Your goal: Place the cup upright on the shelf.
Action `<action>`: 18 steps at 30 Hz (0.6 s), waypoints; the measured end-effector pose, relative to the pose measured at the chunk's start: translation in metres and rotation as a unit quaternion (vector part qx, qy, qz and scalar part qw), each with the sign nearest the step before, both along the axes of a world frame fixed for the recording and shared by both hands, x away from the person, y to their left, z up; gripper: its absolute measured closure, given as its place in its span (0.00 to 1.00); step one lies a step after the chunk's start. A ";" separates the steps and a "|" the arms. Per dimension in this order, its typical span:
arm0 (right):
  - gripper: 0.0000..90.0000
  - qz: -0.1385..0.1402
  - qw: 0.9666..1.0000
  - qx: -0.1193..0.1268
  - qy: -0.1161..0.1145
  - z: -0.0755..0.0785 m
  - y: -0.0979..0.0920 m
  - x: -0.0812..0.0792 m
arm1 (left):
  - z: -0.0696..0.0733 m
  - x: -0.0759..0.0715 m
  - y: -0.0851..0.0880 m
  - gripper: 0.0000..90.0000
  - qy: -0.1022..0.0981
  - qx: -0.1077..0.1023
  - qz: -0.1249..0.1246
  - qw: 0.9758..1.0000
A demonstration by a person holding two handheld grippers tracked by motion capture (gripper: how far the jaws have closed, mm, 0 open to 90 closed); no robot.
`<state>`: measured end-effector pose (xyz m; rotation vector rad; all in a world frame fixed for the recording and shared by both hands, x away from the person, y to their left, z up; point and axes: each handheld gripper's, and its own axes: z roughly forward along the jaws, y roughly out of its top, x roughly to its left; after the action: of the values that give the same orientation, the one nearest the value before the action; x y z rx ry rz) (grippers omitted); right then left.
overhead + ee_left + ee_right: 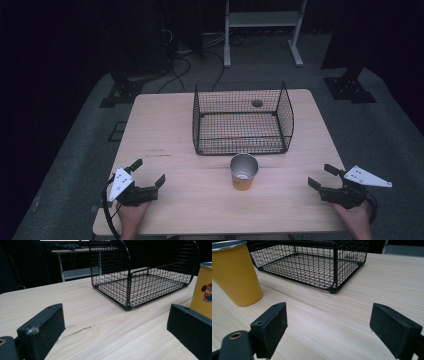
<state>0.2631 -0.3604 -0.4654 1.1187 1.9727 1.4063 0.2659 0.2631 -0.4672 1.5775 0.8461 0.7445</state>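
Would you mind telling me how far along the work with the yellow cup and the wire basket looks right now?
Nothing looks done yet: the yellow cup stands upright on the table, just in front of the wire basket, which holds nothing. Nothing is in hand either: the left gripper and right gripper both rest open near the table's front edge, apart from the cup. Reaching for and grasping the cup likely remains.

Dim overhead light, dark surroundings, perhaps slight blur.
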 end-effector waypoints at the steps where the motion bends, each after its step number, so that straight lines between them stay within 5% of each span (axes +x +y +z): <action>1: 0.15 0.000 1.000 0.000 0.000 0.000 0.000 0.000 | 0.000 0.000 0.000 0.01 0.000 0.000 0.000 1.000; 18: 0.15 0.029 1.000 -0.004 -0.008 0.015 0.014 -0.001 | 0.000 -0.002 -0.001 0.01 -0.001 0.002 -0.004 1.000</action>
<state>0.2621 -0.3466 -0.4503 1.0514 2.0115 1.4320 0.2640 0.2624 -0.4671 1.5825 0.8355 0.7427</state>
